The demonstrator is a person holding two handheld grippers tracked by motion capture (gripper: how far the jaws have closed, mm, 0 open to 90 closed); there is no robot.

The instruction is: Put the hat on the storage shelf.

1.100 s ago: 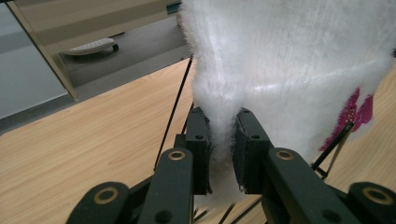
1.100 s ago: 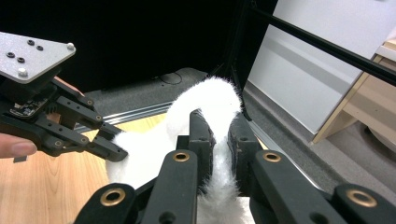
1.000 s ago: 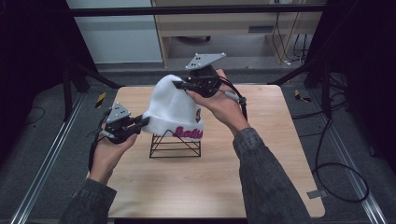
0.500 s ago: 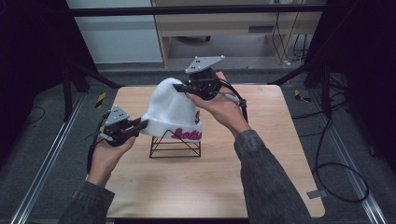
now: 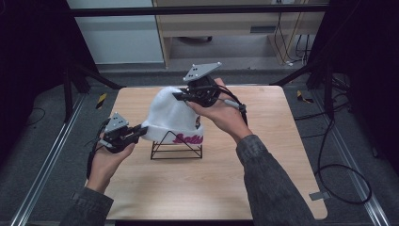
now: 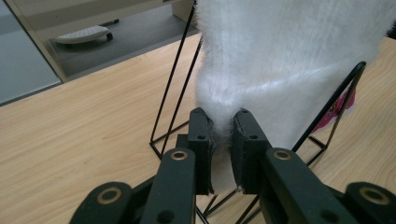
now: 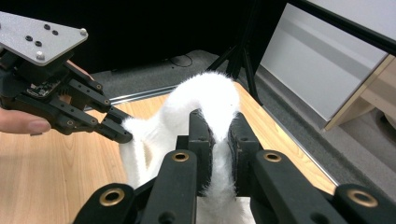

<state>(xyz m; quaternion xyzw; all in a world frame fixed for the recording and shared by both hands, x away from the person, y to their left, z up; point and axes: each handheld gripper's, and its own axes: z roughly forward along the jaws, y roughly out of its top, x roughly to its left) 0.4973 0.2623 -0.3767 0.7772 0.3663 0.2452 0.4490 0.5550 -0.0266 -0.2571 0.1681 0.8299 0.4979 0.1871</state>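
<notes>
Both grippers are clamping the white hat (image 5: 171, 117): left gripper (image 5: 136, 133) pinching its lower edge, right gripper (image 5: 181, 96) pinching the top. The hat is sitting draped over the black wire stand (image 5: 176, 147) on the table (image 5: 263, 141), apparently midway; whether going on or off is unclear.

A lab or test workshop set up for recording. A light wooden table (image 5: 263, 155) stands in the middle of the frame on grey carpet, inside a black metal frame (image 5: 197, 10) across the top. Loose black cables (image 5: 329, 160) trail at right. Aluminium rails (image 5: 37, 179) run at lower left. A beige cabinet (image 5: 226, 23) sits at top centre.
</notes>
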